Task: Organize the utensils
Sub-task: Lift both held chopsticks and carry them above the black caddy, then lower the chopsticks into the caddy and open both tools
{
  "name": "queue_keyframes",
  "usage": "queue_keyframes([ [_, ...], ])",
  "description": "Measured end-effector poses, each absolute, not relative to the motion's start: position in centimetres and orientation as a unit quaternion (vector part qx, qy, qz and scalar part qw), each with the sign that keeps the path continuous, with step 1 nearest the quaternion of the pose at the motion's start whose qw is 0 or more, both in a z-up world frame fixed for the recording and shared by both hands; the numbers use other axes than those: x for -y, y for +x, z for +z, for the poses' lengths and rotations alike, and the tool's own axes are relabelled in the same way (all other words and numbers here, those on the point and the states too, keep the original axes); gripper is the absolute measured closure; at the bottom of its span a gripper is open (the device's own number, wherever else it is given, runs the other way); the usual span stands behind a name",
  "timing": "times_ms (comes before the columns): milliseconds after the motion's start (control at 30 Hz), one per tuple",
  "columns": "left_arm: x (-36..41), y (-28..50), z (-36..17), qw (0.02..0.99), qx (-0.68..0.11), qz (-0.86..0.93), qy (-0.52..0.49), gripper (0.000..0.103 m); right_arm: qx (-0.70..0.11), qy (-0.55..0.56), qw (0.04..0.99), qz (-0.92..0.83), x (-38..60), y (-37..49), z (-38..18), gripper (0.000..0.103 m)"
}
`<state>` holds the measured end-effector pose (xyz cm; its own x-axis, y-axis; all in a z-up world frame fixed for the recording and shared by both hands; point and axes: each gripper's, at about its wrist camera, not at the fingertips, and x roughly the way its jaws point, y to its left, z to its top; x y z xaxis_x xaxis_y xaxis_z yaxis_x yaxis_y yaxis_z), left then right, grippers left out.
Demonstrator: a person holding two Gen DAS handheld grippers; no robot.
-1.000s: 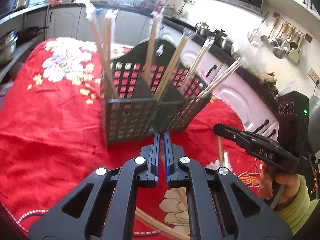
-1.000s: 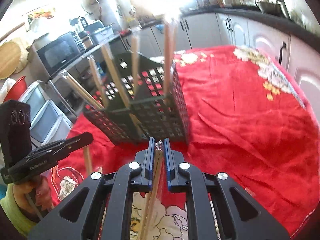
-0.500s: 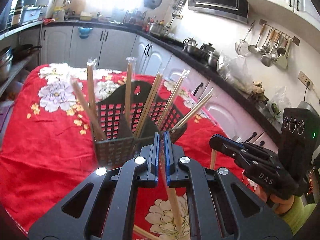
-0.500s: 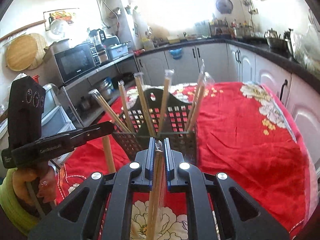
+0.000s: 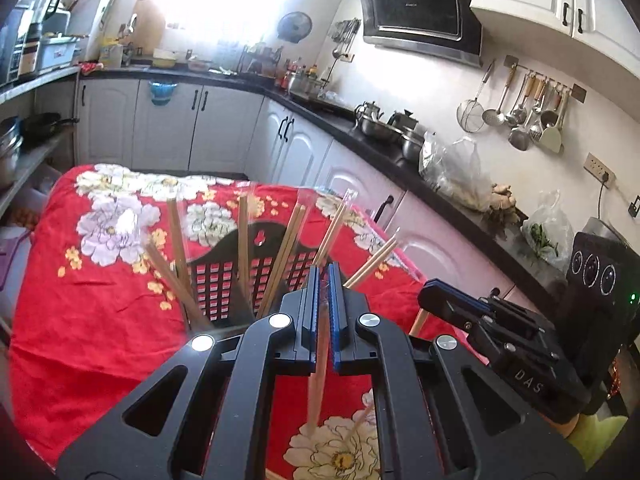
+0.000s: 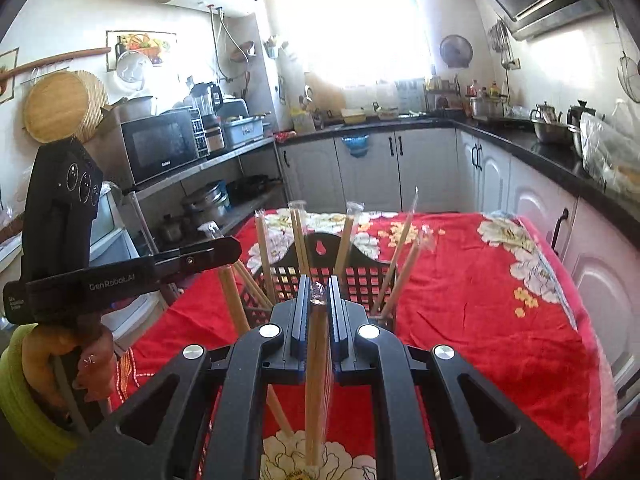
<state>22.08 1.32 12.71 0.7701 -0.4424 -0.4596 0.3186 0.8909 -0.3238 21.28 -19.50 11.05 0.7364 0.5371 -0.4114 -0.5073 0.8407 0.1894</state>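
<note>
Light: bright daylight from the window [image 6: 352, 20], blown out to white.
Glare: washes nearby wall and counter.
Edges: fisheye bending, dark vignetted corners.
Focus: mostly sharp.

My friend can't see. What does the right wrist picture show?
The right claw is shut on a wrapped pair of chopsticks above a red flowery tablecloth. Ahead, a black basket holds more chopsticks standing up; the left claw is beside it, in a kitchen.

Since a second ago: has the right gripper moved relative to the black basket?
Yes. The right gripper, shut on a wrapped chopstick pair, has risen and tilted up: the black basket sits lower and smaller, with much more kitchen in view.
</note>
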Motion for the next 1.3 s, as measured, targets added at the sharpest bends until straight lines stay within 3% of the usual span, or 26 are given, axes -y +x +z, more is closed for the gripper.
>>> queue_keyframes([
  [800, -5.1, 23.6, 23.0, 0.958, -0.167, -0.184, -0.142, 0.101, -0.142, 0.044, 0.950, 0.275, 19.2, 23.7, 19.7, 0.094],
  [1300, -8.2, 26.8, 24.8, 0.965, -0.151, -0.143, -0.158, 0.101, -0.113, 0.043, 0.960, 0.252, 18.8, 27.7, 23.9, 0.094],
])
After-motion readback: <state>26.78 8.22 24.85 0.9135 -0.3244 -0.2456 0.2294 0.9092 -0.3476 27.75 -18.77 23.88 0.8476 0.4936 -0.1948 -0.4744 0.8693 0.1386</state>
